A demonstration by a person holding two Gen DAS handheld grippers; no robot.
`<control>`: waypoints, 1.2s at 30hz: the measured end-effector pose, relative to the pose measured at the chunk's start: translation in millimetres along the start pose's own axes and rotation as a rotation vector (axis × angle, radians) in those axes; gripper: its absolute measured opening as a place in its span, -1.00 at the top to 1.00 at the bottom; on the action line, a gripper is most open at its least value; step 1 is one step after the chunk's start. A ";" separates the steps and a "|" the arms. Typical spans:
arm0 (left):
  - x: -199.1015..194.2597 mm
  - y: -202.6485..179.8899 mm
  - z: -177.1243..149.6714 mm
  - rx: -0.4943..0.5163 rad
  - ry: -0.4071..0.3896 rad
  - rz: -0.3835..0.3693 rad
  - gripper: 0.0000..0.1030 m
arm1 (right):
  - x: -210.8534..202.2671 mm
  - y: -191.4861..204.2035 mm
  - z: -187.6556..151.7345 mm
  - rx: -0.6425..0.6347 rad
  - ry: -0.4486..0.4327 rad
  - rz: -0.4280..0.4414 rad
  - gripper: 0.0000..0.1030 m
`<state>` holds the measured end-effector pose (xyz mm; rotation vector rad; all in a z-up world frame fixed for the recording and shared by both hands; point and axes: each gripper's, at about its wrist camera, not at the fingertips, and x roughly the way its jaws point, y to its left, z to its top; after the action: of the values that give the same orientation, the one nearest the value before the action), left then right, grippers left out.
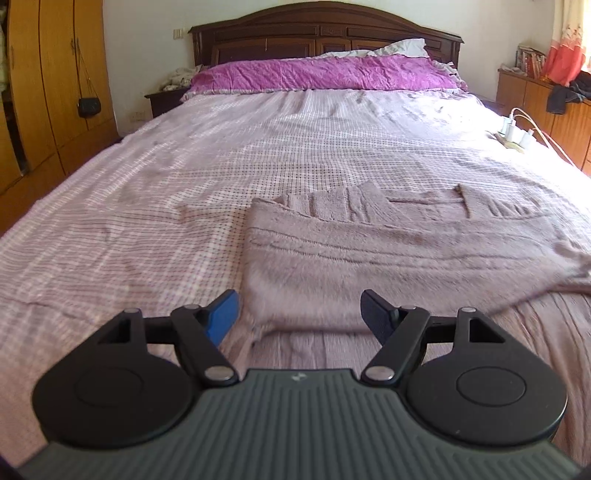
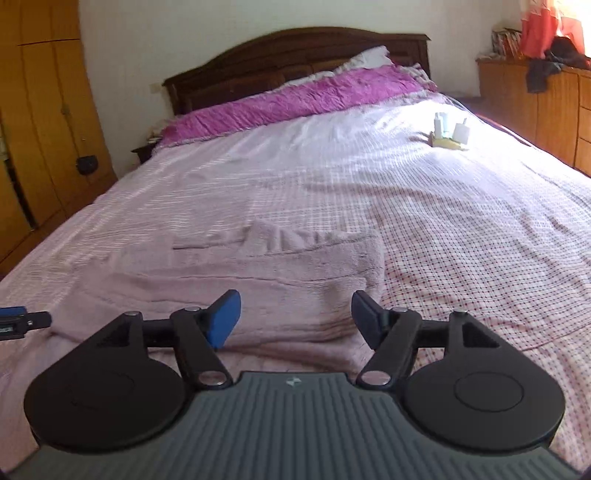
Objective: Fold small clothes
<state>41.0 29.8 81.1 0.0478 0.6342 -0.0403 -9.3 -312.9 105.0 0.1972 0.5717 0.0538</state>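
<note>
A fluffy mauve garment (image 1: 369, 251) lies flat on the bed, its ribbed hem at the far side. My left gripper (image 1: 299, 314) stands open just above the garment's near left corner, with nothing between its fingers. In the right wrist view the same garment (image 2: 258, 273) spreads ahead and to the left. My right gripper (image 2: 295, 317) hangs open over its near right part, holding nothing. The tip of the left gripper (image 2: 22, 319) shows at the far left edge of that view.
The bed has a pink checked cover (image 1: 184, 166), a purple quilt (image 1: 317, 74) and a dark headboard (image 1: 325, 33). A power strip with chargers (image 2: 448, 134) lies on the bed's right side. A wardrobe (image 1: 44, 92) stands left, a wooden cabinet (image 2: 535, 103) right.
</note>
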 end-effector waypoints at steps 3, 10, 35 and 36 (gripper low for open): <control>-23.8 -0.8 -9.2 0.007 0.002 -0.010 -0.44 | -33.4 10.2 -6.2 -0.040 -0.011 0.042 -0.49; -65.5 -7.3 -43.3 0.076 0.031 -0.042 -0.44 | -83.9 35.2 -46.8 -0.152 0.058 0.112 -0.52; -132.6 -59.3 -143.6 0.482 0.179 -0.248 -0.60 | -129.1 82.9 -167.7 -0.607 0.325 0.108 -0.75; -131.3 -66.2 -148.6 0.529 0.179 -0.223 -0.60 | -126.5 83.8 -168.3 -0.609 0.324 0.101 -0.77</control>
<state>-155.9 -24.8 37.3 0.4962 0.7924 -0.4233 -206.5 -215.4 50.6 -0.3833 0.8403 0.3574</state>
